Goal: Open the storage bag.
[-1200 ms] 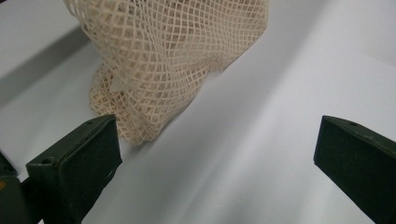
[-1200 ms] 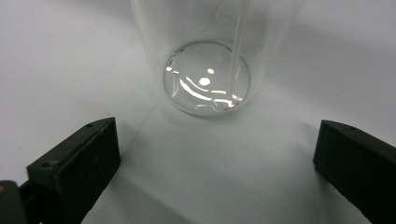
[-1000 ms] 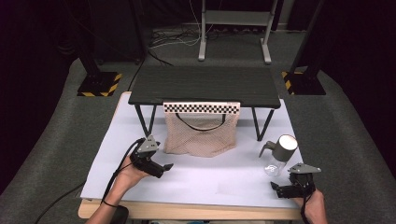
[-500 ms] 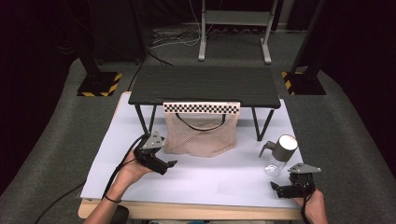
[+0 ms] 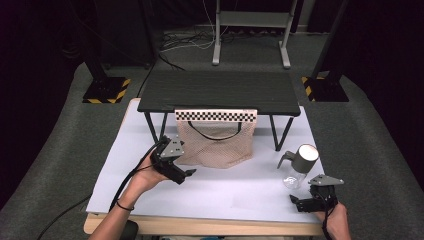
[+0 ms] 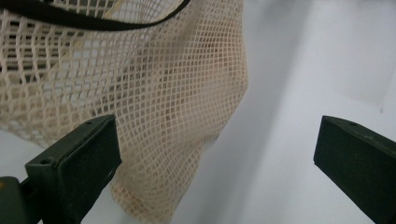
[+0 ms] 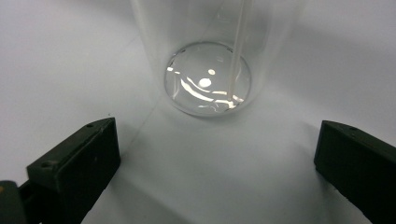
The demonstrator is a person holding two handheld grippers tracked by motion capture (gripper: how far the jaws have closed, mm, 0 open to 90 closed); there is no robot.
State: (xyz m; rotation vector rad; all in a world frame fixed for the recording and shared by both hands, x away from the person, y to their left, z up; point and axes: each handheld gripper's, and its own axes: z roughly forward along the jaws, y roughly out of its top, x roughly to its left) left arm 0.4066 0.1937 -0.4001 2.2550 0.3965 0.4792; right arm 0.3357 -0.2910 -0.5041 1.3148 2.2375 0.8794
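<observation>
A beige mesh bag [image 5: 215, 142] with a black handle hangs from the front edge of a low black table [image 5: 220, 92]. My left gripper [image 5: 186, 174] is open at the bag's lower left corner. In the left gripper view the mesh bag [image 6: 154, 93] hangs just ahead of the left gripper [image 6: 217, 158], nearer one jaw, with nothing between the jaws. At the right stands a clear glass bottle [image 5: 299, 166] with a metal pouring cap. My right gripper [image 5: 296, 203] is open just in front of it. In the right gripper view the bottle's base [image 7: 210, 79] lies ahead of the right gripper [image 7: 217, 163].
A white sheet [image 5: 225, 195] covers the worktable. A black-and-white checkered strip [image 5: 216, 115] runs along the black table's front edge above the bag. The black table's thin legs [image 5: 280, 134] stand beside the bag. Grey carpet and stand bases lie beyond.
My left gripper has moved right and a little forward, closer to the mesh bag's corner. The right gripper and the bottle have stayed put.
</observation>
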